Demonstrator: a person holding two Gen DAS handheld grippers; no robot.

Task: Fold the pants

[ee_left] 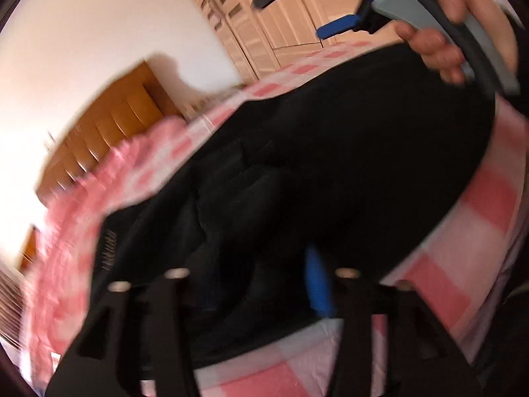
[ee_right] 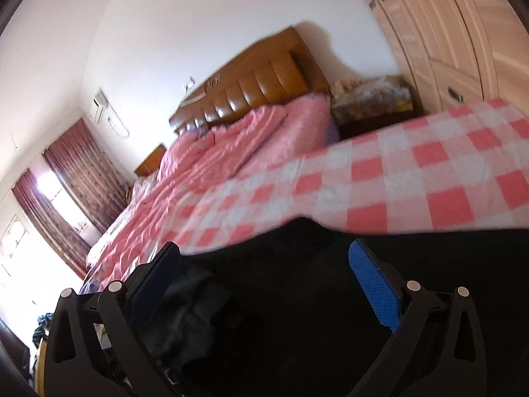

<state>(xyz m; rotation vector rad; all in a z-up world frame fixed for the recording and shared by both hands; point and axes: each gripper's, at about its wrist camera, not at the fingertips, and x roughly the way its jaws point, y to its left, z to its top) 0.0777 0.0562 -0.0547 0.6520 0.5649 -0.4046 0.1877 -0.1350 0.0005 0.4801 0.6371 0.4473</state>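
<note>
The black pants (ee_left: 330,149) lie spread on the pink-and-white checked sheet (ee_left: 479,205) of a bed; the left wrist view is blurred. My left gripper (ee_left: 251,278) hovers over the near end of the pants with its jaws apart; one blue pad (ee_left: 319,281) shows against the cloth. My right gripper (ee_left: 291,16), held by a hand (ee_left: 436,43), is at the far end of the pants, with its jaws apart. In the right wrist view the right gripper (ee_right: 264,264) stands wide over the bunched black pants (ee_right: 281,314), its pads clear of the cloth.
A rumpled pink duvet (ee_right: 231,145) covers the far part of the bed below a brown padded headboard (ee_right: 264,79). A cluttered nightstand (ee_right: 373,99) and a light wood wardrobe (ee_right: 446,33) stand to the right. Dark red curtains (ee_right: 76,172) hang at the left.
</note>
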